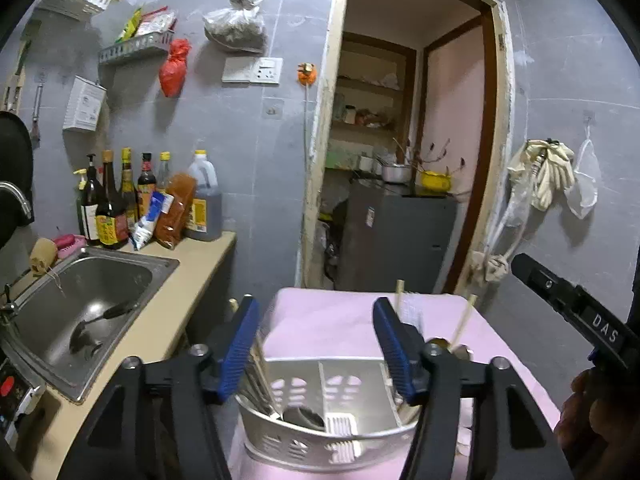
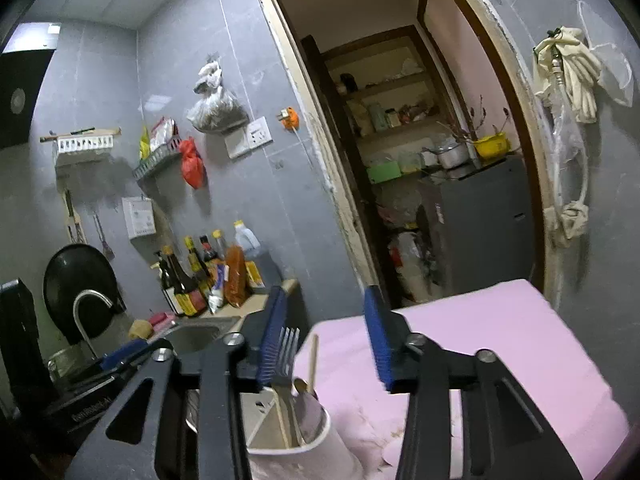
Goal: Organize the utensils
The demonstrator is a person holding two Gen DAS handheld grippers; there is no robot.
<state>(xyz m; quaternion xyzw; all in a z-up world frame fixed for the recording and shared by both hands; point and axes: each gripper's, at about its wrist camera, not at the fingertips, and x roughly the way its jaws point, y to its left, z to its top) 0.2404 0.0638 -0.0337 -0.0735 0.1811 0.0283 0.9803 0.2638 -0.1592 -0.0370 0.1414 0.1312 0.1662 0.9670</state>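
Left wrist view. The left gripper [image 1: 318, 346] stood with its jaws moderately wide and nothing between the pads. Below it, the utensil caddy [image 1: 288, 446], a pale perforated holder with dividers, sat on the pink cloth [image 1: 332, 322] covering the table. Metal utensils and chopsticks leaned in its left compartment, a white fork [image 1: 340, 426] lay low in the middle, and two chopsticks [image 1: 464, 320] rose from the right compartment beside a spoon. The right gripper [image 1: 568, 304] entered from the right edge, with part of a hand [image 1: 592, 412] under it; its jaws could not be judged here. A ladle [image 1: 94, 326] lay in the sink [image 1: 160, 270] to the left.

Hazard: the left finger [image 1: 240, 350] stood close to the leaning utensils. A sideways move would likely catch them, tipping the light caddy or dragging the cloth.

Right wrist view. The right gripper [image 2: 330, 344] stood partly open, pads empty. A metal fork [image 2: 289, 354] rose, tines up, just beside the left pad, with a wooden chopstick [image 2: 313, 362] next to it; both stood in the caddy [image 2: 316, 426].

Hazard: whether the tines touched the pad could not be determined. Any lateral withdrawal risked hooking the fork and pulling it out, or knocking the caddy toward the table edge. Blur suggested motion; a straight upward retreat appeared safer.
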